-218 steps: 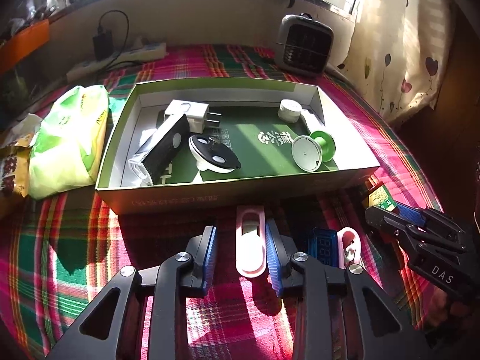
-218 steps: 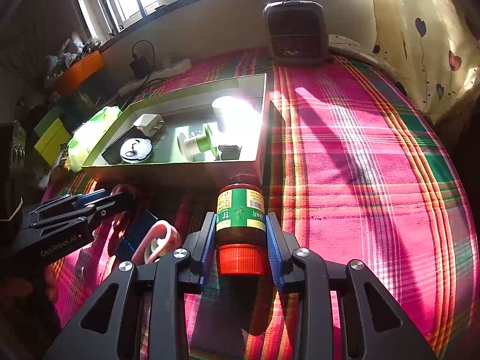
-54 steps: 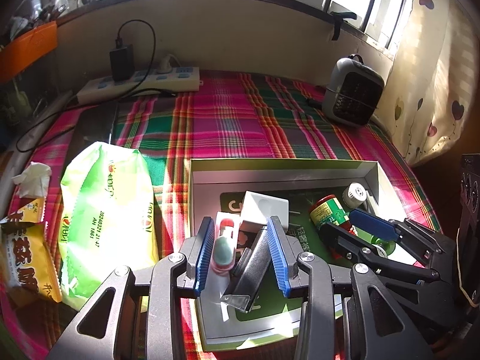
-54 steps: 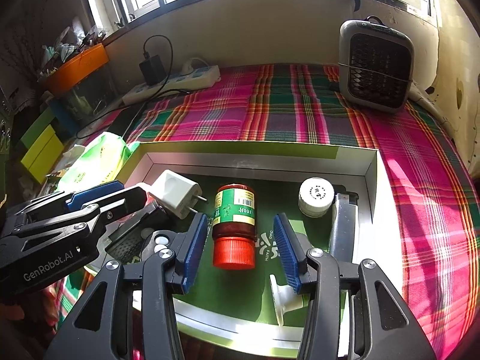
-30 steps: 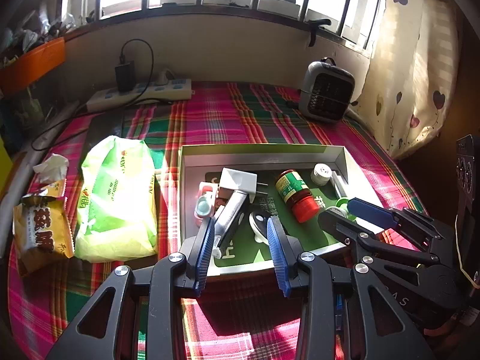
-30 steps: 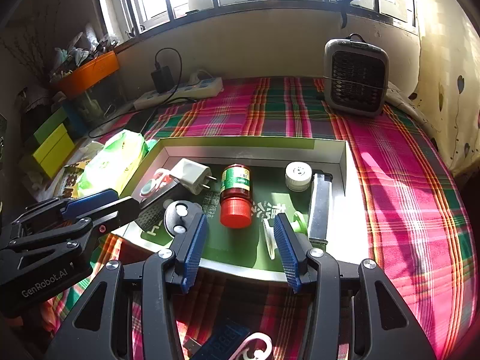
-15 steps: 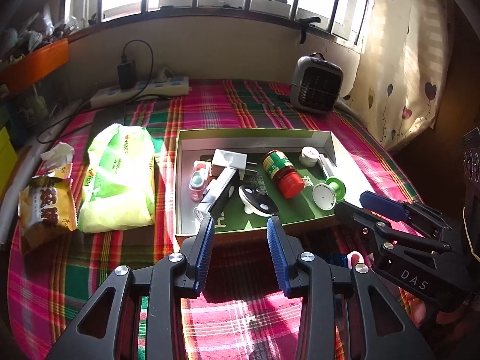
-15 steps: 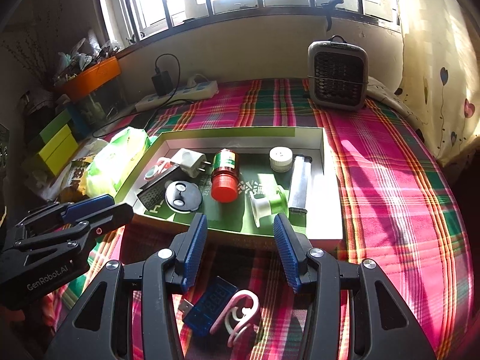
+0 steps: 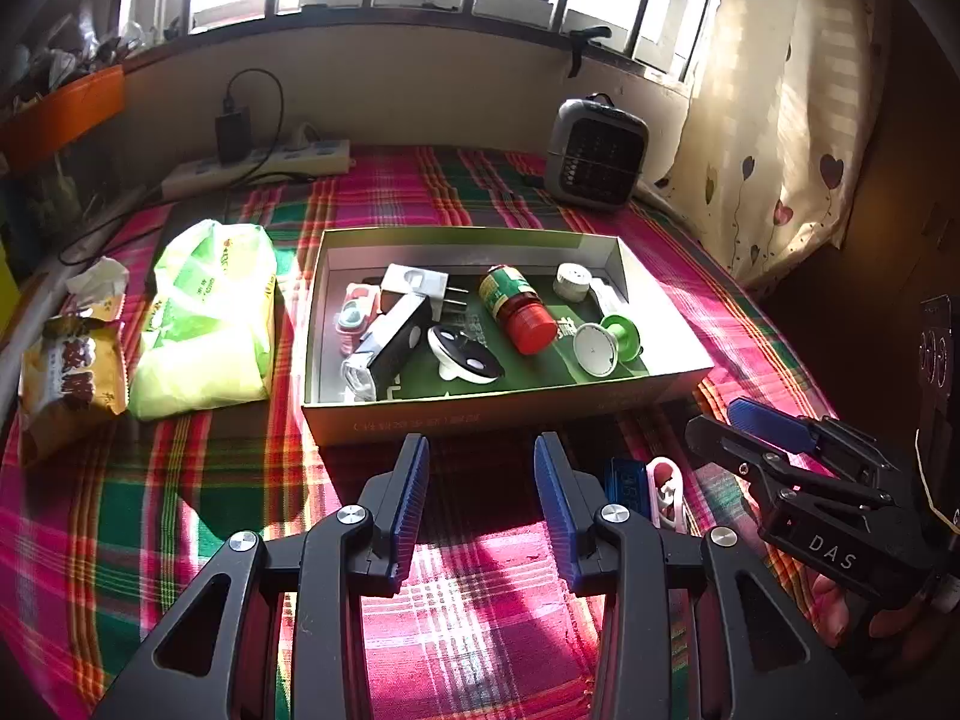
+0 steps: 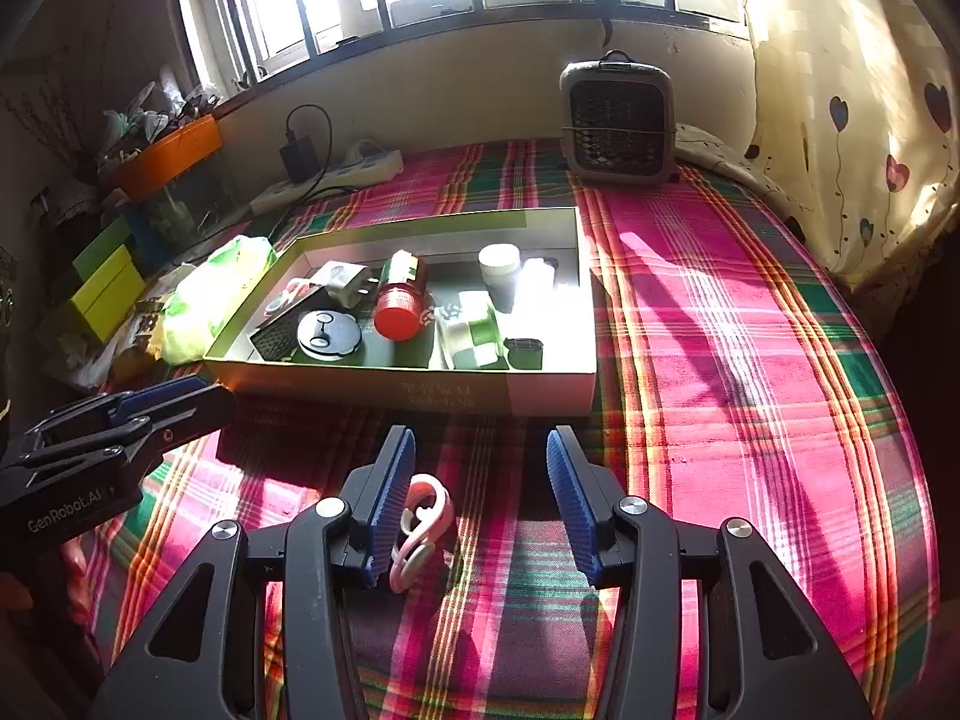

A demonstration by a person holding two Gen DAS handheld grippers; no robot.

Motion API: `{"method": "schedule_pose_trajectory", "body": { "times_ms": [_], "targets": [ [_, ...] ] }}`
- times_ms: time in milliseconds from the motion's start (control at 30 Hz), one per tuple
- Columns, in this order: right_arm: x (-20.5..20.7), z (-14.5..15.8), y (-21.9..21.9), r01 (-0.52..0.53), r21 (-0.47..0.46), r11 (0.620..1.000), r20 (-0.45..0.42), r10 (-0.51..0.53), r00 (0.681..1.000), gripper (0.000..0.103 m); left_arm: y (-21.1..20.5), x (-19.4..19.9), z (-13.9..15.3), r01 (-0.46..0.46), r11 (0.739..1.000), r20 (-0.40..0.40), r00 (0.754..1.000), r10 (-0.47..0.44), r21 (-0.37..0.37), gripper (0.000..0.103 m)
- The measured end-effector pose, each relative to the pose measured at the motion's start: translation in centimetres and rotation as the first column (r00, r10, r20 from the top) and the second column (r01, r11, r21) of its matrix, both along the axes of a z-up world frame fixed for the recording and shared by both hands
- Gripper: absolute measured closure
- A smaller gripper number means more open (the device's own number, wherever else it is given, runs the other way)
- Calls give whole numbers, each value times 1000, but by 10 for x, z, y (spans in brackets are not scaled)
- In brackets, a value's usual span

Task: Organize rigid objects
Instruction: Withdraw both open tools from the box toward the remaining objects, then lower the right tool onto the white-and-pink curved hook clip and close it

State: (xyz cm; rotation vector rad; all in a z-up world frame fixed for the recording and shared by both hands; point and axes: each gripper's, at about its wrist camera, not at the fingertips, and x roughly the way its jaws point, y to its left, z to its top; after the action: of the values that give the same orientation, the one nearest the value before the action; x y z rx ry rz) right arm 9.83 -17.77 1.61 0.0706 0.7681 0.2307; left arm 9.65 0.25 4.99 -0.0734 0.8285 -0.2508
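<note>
Both grippers hover low over the plaid cloth, aimed forward at the box. The left gripper (image 9: 480, 495) has its blue pads spread wide with nothing between them. The right gripper (image 10: 477, 498) is equally wide and empty, a pink clip (image 10: 420, 531) lying on the cloth just inside its left pad; beside the clip lies a small blue display module (image 9: 624, 480). Beyond, the green-lined box (image 9: 498, 417) holds a red-capped bottle (image 9: 516, 309), a white plug adapter (image 9: 414, 285), a green spool (image 9: 606, 342) and a white jar (image 9: 570, 282). Farthest stands a small heater (image 10: 618, 123).
</note>
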Motion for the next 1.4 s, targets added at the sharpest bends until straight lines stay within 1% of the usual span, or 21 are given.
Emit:
{"method": "schedule_pose_trajectory", "body": {
  "times_ms": [200, 433, 567, 633, 767, 900, 1033, 1167, 1267, 1333, 1400],
  "targets": [
    [-8, -10, 6, -37, 17, 999, -31, 37, 999, 55, -3, -2, -6, 5, 1000, -17, 1000, -5, -5, 68],
    [-9, -19, 11, -53, 13, 999, -63, 54, 997, 55, -5, -5, -10, 11, 1000, -29, 1000, -11, -6, 68],
    [-9, -23, 11, -40, -28, 999, -80, 37, 996, 55, -6, -6, -12, 13, 1000, -36, 999, -13, -5, 68],
    [-10, -23, 8, -29, -28, 999, -82, 26, 996, 51, -6, -6, -12, 15, 1000, -37, 999, -15, -6, 68],
    [-11, -22, 3, -5, -61, 998, -76, 1, 997, 51, -8, -5, -13, 17, 1000, -40, 999, -18, -6, 68],
    [-12, -20, -1, 25, -113, 993, -55, -31, 998, 51, -9, -4, -15, 21, 1000, -47, 999, -21, -7, 68],
    [-16, -16, -6, 41, -106, 994, -38, -45, 998, 51, -10, -3, -16, 22, 1000, -50, 999, -23, -8, 68],
    [-18, -13, -3, 4, -66, 998, -22, -6, 1000, 51, -11, -3, -17, 21, 1000, -54, 998, -21, -6, 68],
    [-16, -16, 4, -58, -36, 998, -35, 57, 998, 51, -12, -3, -17, 22, 1000, -57, 998, -22, -7, 68],
    [-13, -20, 9, -77, -45, 996, -47, 75, 996, 51, -13, -2, -18, 24, 1000, -61, 998, -24, -7, 68],
    [-10, -24, 11, -74, -61, 995, -68, 70, 995, 51, -14, -1, -20, 29, 1000, -66, 997, -29, -8, 68]
  ]
}}
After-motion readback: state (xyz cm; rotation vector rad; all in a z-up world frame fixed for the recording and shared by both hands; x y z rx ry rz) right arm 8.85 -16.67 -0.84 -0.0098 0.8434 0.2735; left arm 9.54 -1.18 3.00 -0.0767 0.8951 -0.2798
